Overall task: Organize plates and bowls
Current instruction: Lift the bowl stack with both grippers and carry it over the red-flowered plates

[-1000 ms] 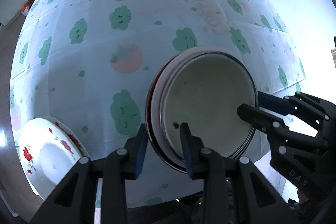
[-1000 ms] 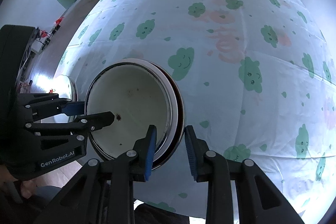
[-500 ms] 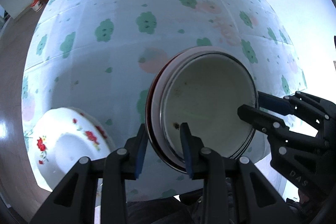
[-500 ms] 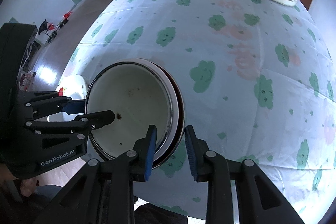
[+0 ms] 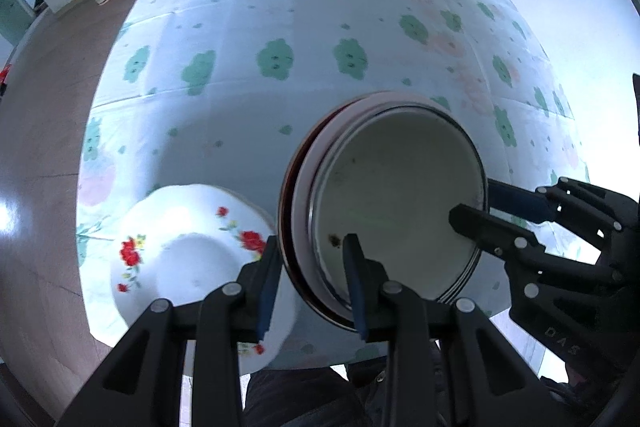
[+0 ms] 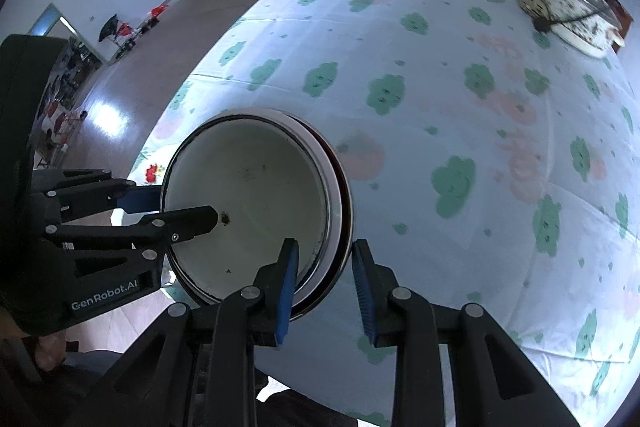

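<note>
In the right wrist view, the left hand-held gripper (image 6: 188, 223) carries the white print "GenRobot.AI" on its black body, low at the left of the frame. In the left wrist view, the right hand-held gripper (image 5: 470, 217) shows the raised letters "DAS" on its black body, low at the right; whether more letters follow cannot be told. No other text, number or sign can be read on anything on the bench or in the room behind.

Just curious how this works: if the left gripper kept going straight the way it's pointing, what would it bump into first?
The left gripper already clamps the stack of dishes; beyond that rim lies the tablecloth, probably its near edge, though depth is unclear.
</note>
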`<state>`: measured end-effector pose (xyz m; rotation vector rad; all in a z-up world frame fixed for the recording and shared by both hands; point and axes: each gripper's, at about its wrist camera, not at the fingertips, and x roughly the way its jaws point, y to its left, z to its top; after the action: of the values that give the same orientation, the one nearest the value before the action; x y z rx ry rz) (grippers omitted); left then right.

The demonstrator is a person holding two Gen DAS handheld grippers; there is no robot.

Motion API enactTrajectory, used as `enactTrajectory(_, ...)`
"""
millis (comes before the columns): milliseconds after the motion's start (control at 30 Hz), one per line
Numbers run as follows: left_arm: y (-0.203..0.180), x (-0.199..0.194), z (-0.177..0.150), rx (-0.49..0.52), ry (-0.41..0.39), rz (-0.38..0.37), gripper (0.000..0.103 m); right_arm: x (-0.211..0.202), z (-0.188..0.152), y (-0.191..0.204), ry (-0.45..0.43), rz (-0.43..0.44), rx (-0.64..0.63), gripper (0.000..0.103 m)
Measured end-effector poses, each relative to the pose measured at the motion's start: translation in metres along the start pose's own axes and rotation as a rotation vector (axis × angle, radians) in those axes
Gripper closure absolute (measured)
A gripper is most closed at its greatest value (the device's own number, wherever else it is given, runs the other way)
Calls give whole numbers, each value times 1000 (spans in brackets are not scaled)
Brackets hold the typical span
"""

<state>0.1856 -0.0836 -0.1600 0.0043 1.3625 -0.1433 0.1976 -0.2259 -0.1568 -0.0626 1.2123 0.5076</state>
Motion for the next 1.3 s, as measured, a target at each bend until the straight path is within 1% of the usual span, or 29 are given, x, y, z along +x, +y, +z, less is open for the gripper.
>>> enactTrajectory(267, 35, -11, -6, -61, -8, 19, 74, 4, 17, 32, -3, 27, -66, 73)
enactTrajectory(567, 78, -18, -18, -140, -6, 52, 74, 21, 34, 74, 22, 69, -143, 73)
enactTrajectory(867, 118, -17, -34, -219, 6, 74, 74, 50, 40, 116, 91, 104, -226, 73)
enactTrajectory(1033, 133, -11, -40, -248, 18, 74, 74, 60, 41, 130, 121, 110, -261, 73)
enactTrajectory(1300, 139, 4, -47, -270, 56, 41, 74, 70, 41, 133, 144, 100, -265, 73)
